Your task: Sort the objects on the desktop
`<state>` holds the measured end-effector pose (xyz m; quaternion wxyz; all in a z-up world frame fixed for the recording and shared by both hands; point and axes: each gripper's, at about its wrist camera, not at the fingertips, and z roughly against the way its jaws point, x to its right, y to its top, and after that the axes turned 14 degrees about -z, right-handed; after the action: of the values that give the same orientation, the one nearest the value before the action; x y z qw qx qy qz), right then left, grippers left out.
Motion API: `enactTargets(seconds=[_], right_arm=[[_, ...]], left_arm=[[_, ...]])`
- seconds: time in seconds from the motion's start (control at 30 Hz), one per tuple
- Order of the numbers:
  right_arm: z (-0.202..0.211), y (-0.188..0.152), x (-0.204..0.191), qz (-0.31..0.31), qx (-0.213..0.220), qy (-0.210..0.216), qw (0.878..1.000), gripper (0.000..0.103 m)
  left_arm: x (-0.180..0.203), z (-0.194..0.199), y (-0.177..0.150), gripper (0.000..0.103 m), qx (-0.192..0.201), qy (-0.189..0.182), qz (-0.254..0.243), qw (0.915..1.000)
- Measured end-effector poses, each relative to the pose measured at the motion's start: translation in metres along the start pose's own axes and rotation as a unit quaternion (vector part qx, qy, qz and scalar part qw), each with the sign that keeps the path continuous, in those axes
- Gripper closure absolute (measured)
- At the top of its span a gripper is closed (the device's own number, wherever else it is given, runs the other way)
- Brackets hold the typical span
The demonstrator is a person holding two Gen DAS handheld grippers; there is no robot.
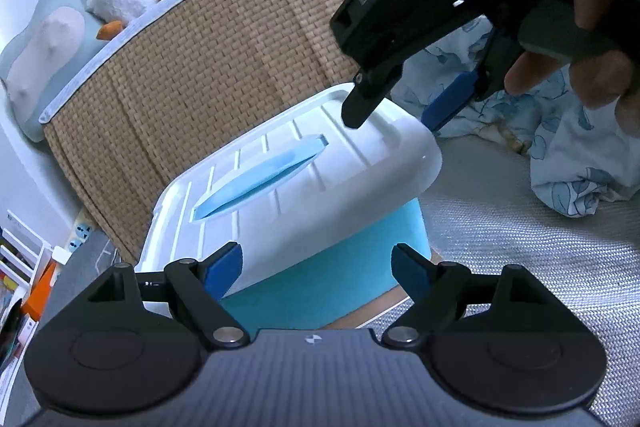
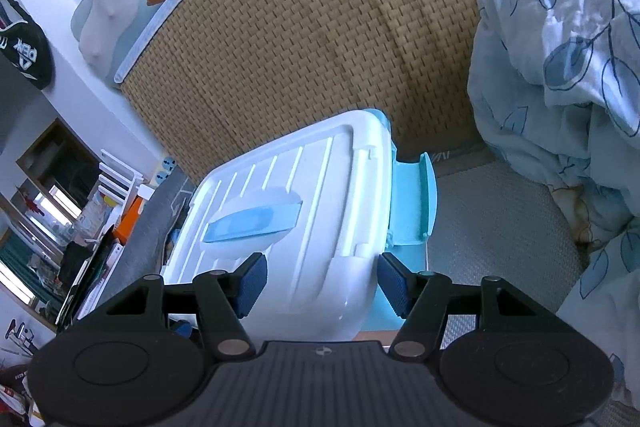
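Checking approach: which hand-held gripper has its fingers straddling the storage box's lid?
The right hand-held gripper: its open fingers flank the white lid's corner. The left hand-held gripper hangs short of it.

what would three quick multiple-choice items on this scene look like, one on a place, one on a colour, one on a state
1. Where does the storage box stand?
A. beside the woven mat on the bed
B. on a shelf
C. in a sink

2. What colour is the lid of the box?
A. red
B. white
C. black

3. How is the clasp at the end of the box?
A. snapped over the lid
C. missing
B. swung out, away from the lid

Answers:
1. A, the box sits at the edge of the mat, with the floral quilt nearby.
2. B, the lid is white over a turquoise body, with a blue handle lying in its recess.
3. B, the right wrist view shows the turquoise clasp standing off the lid's edge. Both the left gripper and right gripper are open over the box.
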<state>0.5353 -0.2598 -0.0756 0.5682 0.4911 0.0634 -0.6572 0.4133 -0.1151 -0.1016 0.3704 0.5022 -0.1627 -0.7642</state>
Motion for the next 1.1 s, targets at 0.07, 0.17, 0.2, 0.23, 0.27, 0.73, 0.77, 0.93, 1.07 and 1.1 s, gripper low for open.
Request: enactTargets(seconds=[0.07, 0.17, 0.2, 0.23, 0.27, 0.73, 0.77, 0.93, 1.07, 1.1], right_arm=[[0.002, 0.001, -0.003, 0.005, 0.003, 0.002, 1.0, 0.037], [0.008, 0.001, -0.012, 0.025, 0.01, 0.005, 1.0, 0.037], [0.01, 0.0, -0.016, 0.035, 0.012, 0.006, 0.999, 0.037], [0.012, -0.002, -0.019, 0.045, 0.011, 0.006, 0.999, 0.037], [0.013, -0.003, -0.022, 0.055, 0.009, 0.008, 0.998, 0.037], [0.01, -0.028, -0.056, 0.157, 0.028, -0.023, 0.987, 0.02], [0.011, -0.03, -0.058, 0.166, 0.035, -0.024, 0.985, 0.018], [0.016, -0.044, -0.065, 0.213, 0.069, -0.016, 0.975, 0.017], [0.012, -0.06, -0.076, 0.3, 0.094, -0.046, 0.948, 0.016], [0.012, -0.06, -0.075, 0.299, 0.101, -0.047, 0.948, 0.016]], left_arm=[[-0.003, 0.003, -0.002, 0.018, 0.0, 0.0, 0.007, 1.0], [-0.005, 0.007, -0.006, 0.015, -0.003, -0.003, 0.018, 0.9998], [-0.006, 0.008, -0.006, 0.01, -0.005, -0.005, 0.02, 0.9998], [-0.007, 0.009, -0.007, 0.008, -0.007, -0.006, 0.025, 0.9997], [-0.008, 0.011, -0.007, 0.005, -0.008, -0.006, 0.03, 0.9995], [-0.02, 0.027, -0.01, 0.0, -0.012, -0.021, 0.079, 0.9966], [-0.021, 0.026, -0.013, 0.0, -0.012, -0.029, 0.093, 0.9952], [-0.031, 0.021, -0.034, 0.0, 0.001, -0.066, 0.168, 0.9835], [-0.037, 0.018, -0.046, 0.0, 0.01, -0.072, 0.204, 0.9762], [-0.038, 0.019, -0.048, 0.0, 0.02, -0.069, 0.209, 0.9752]])
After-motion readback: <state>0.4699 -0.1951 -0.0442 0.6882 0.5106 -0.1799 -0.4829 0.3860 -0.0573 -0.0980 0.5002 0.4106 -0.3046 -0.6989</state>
